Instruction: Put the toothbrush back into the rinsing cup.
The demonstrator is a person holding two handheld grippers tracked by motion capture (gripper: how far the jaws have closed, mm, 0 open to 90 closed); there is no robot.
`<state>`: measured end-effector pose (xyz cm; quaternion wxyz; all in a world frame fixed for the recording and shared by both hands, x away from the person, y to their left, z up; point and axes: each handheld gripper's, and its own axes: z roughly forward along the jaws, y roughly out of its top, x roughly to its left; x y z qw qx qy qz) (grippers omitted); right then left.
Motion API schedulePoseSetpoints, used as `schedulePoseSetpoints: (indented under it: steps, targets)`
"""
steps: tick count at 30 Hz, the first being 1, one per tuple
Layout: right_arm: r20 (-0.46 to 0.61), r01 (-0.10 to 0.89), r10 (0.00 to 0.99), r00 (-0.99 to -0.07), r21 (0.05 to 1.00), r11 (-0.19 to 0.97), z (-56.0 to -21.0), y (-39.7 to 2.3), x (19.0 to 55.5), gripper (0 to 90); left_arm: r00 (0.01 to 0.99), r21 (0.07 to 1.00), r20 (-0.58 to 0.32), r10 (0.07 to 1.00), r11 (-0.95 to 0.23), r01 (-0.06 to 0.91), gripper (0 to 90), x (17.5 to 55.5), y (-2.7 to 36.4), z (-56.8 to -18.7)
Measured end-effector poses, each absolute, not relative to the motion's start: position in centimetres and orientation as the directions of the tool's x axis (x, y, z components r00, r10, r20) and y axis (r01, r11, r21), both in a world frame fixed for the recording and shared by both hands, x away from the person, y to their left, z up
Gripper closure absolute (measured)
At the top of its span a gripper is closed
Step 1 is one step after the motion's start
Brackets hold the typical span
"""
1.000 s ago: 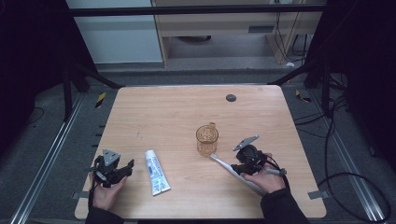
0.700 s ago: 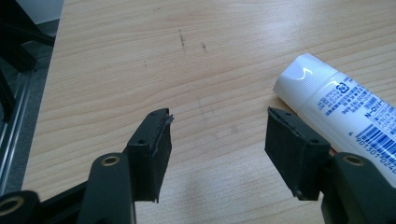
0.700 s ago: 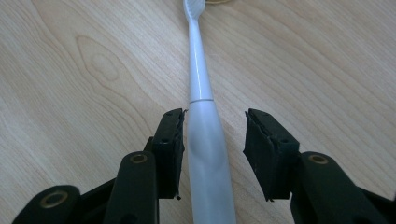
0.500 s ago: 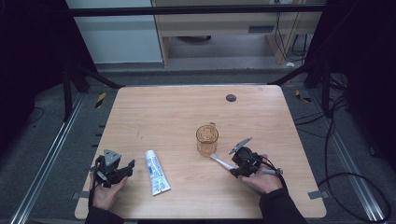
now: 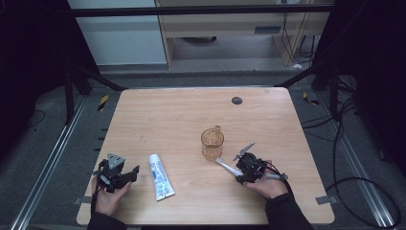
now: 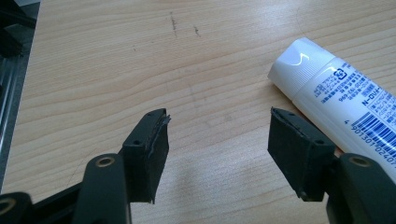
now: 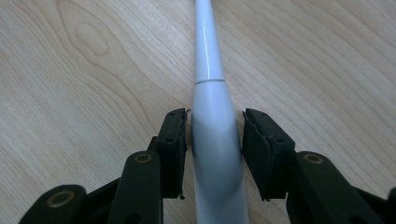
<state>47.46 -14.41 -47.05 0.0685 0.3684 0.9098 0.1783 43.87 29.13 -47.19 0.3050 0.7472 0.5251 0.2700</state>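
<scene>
Only readable stuff is on the white tube just right of the left gripper: a barcode with digits that look like "901301 02407", plus a recycling-type mark. The remaining small print is too tiny.

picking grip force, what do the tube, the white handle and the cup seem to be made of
Tube: looks like glossy soft plastic with a ribbed white cap, printed label and barcode. White handle: smooth, hard-looking plastic with a sheen and a seam line, probably a toothbrush; it lies between the right gripper jaws. Cup: clear amber, see-through with a small handle; plastic or glass, can't tell which.
</scene>
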Motion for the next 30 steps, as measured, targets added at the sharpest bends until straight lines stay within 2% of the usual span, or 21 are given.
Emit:
schedulePoseSetpoints:
  steps: [8,21,30]
  targets:
    - [0.003,0.648,0.695,-0.719,0.368,0.667,-47.2,-14.4,47.5,65.0,0.306,0.733,0.078,0.949,-0.263,0.627,37.8,43.9,29.1,-47.3]
    - [0.021,0.645,0.686,-0.728,0.362,0.673,-46.9,-14.2,47.3,67.0,0.31,0.727,0.078,0.947,-0.267,0.633,38.5,44.0,29.1,-47.3]
    - [0.068,0.644,0.685,-0.726,0.416,0.641,-45.5,-14.9,46.5,67.2,0.31,0.724,0.081,0.947,-0.27,0.635,38.6,43.9,29.1,-47.3]
